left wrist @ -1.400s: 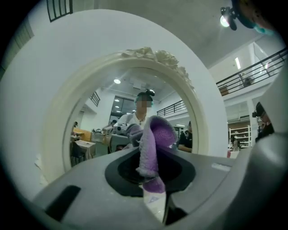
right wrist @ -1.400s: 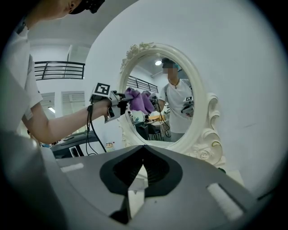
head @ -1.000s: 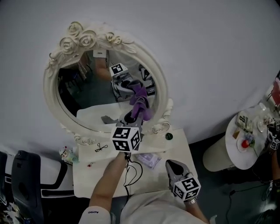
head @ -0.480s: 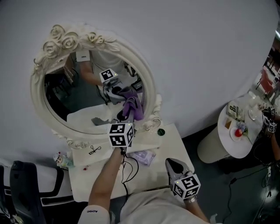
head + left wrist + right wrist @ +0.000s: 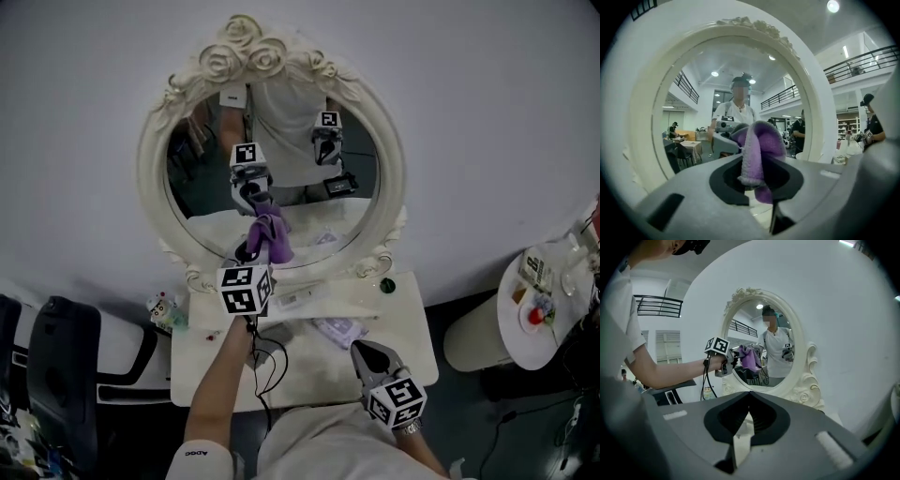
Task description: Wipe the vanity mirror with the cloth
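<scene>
The vanity mirror (image 5: 152,173) stands upright at the back of a white table (image 5: 408,337), against a plain wall. Its oval frame is cream, with moulded roses at the top.

The left gripper (image 5: 257,251) is raised in front of the lower left part of the glass. Its jaws pinch a purple cloth (image 5: 269,234). In the left gripper view the cloth (image 5: 759,147) bunches up between the jaw tips and folds over above them. In the head view the cloth meets its own reflection, so it appears to rest against the glass. A black cable (image 5: 265,361) hangs from this gripper over the table.

The right gripper (image 5: 364,352) is held low near the front edge of the table, well apart from the mirror. Its jaws are pressed together with nothing between them, as the right gripper view (image 5: 749,397) shows.

A small dark round object (image 5: 387,284) sits on the table beside the right foot of the frame. A clear packet (image 5: 337,328) lies near the table's centre. A small figurine (image 5: 161,307) stands at the table's left edge.
</scene>
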A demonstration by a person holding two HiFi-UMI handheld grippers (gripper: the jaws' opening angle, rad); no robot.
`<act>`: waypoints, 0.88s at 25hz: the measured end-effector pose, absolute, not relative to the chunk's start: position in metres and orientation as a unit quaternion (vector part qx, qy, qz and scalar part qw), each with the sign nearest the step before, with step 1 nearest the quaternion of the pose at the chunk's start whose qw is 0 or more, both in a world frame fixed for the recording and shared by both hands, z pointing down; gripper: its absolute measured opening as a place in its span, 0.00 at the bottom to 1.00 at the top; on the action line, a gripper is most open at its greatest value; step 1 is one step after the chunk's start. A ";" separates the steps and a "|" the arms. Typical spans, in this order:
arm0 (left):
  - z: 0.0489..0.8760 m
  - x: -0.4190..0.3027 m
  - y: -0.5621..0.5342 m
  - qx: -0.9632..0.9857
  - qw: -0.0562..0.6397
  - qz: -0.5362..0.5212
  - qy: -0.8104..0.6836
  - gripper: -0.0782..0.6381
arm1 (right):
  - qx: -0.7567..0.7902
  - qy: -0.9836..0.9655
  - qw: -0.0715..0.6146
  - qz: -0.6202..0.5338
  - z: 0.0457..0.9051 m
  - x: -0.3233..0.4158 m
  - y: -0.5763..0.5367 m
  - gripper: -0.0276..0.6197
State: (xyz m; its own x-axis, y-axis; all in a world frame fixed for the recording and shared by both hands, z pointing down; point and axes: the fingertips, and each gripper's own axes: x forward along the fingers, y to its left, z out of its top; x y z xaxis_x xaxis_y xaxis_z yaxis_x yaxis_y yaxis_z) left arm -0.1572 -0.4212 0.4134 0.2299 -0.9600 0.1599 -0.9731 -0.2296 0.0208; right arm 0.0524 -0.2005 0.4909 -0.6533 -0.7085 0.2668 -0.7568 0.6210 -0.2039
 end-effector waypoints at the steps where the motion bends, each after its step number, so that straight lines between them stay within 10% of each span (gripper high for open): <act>1: 0.413 -0.173 -0.418 0.774 0.058 0.057 -0.627 0.20 | 0.402 -0.900 0.081 0.149 0.490 0.044 -0.200 0.05; 22: 0.400 -0.260 -0.378 0.728 0.071 -0.019 -0.682 0.20 | 0.355 -0.919 0.095 0.145 0.493 0.003 -0.204 0.05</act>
